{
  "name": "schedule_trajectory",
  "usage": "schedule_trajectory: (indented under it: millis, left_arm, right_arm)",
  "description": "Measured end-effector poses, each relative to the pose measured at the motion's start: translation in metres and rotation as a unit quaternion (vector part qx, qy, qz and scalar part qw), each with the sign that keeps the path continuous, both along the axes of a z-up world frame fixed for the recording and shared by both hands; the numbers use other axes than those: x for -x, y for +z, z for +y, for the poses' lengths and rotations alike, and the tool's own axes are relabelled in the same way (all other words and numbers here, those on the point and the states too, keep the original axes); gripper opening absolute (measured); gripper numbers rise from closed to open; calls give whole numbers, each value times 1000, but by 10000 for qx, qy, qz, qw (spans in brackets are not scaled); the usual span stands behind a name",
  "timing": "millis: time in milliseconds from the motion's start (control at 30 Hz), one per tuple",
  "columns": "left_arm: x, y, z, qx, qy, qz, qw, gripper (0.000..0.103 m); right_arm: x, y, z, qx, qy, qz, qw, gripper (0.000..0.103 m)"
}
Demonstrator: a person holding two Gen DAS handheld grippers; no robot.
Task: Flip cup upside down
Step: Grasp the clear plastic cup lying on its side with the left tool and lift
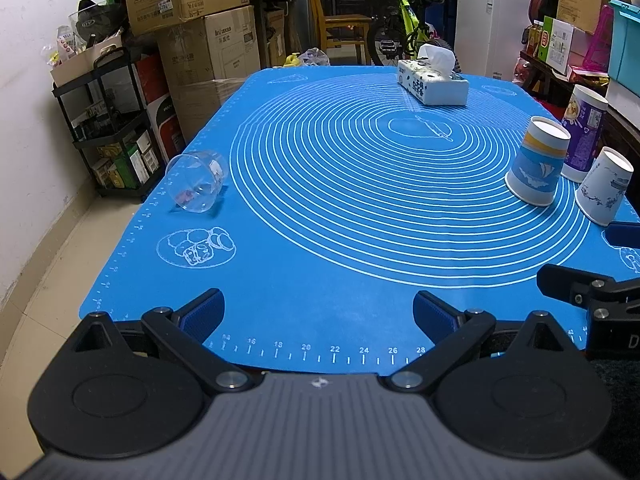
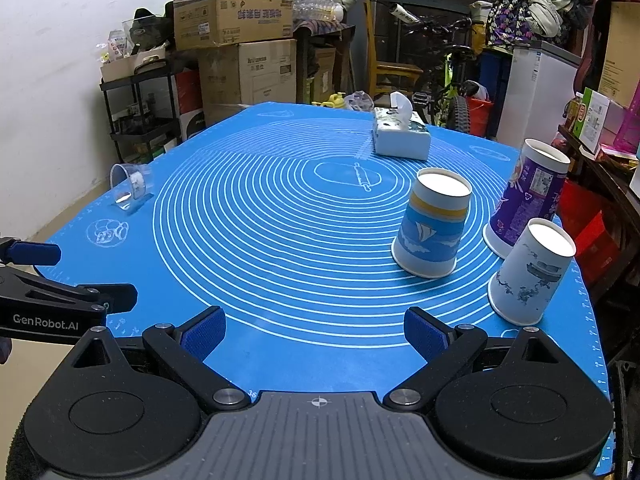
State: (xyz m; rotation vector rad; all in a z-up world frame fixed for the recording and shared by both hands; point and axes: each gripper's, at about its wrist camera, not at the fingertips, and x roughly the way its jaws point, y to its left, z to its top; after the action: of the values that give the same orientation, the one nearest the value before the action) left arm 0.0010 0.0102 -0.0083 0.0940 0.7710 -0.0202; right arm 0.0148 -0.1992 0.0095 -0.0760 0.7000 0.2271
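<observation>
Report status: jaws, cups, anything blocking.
Left gripper and right gripper: jaws open, empty. Three paper cups already upside down; clear cup on its side, far left. Tissue box well clear.

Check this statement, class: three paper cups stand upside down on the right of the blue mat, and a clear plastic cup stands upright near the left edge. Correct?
Not quite. The clear plastic cup lies on its side, not upright, as the left wrist view shows. The rest holds: the three paper cups stand upside down on the right of the blue mat.
</observation>
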Motion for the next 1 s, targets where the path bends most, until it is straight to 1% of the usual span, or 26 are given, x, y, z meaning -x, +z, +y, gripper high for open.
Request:
schedule_trajectory:
  millis: [133, 267, 467, 667, 800, 900, 967, 1000]
  left_arm:
    - [-7, 0, 6, -80, 72, -162, 9998, 100]
    - [-23, -2, 18, -221, 274, -321, 9989, 100]
    - [-60, -9, 46, -654, 592, -567, 9945, 100]
    - [-112, -16, 77, -900, 670, -541, 9922, 100]
    - [-138, -22, 87, -1032, 635, -543, 9911, 100]
    - [-153, -30, 95, -1107, 728, -526, 9898, 99]
    - [-161, -36, 99, -1036, 748, -399, 9910, 99]
    - [-164, -39, 102, -957, 763, -321, 9920, 97]
  right_arm:
    - [-9, 5, 1, -39, 40, -110, 9999, 96]
    - [-23, 11, 5, -71, 56, -240, 9997, 96]
    - [-42, 11, 11, -147, 27, -285, 9995, 96]
    - [-50, 2, 16, -110, 44, -192, 9997, 96]
    - [-54, -3, 16, -103, 3, -137, 9999, 96]
    - [-58, -6, 14, -111, -35, -87, 9999, 96]
    - [-59, -9, 14, -105, -52, -54, 9999, 96]
    - [-60, -10, 14, -101, -55, -43, 9999, 96]
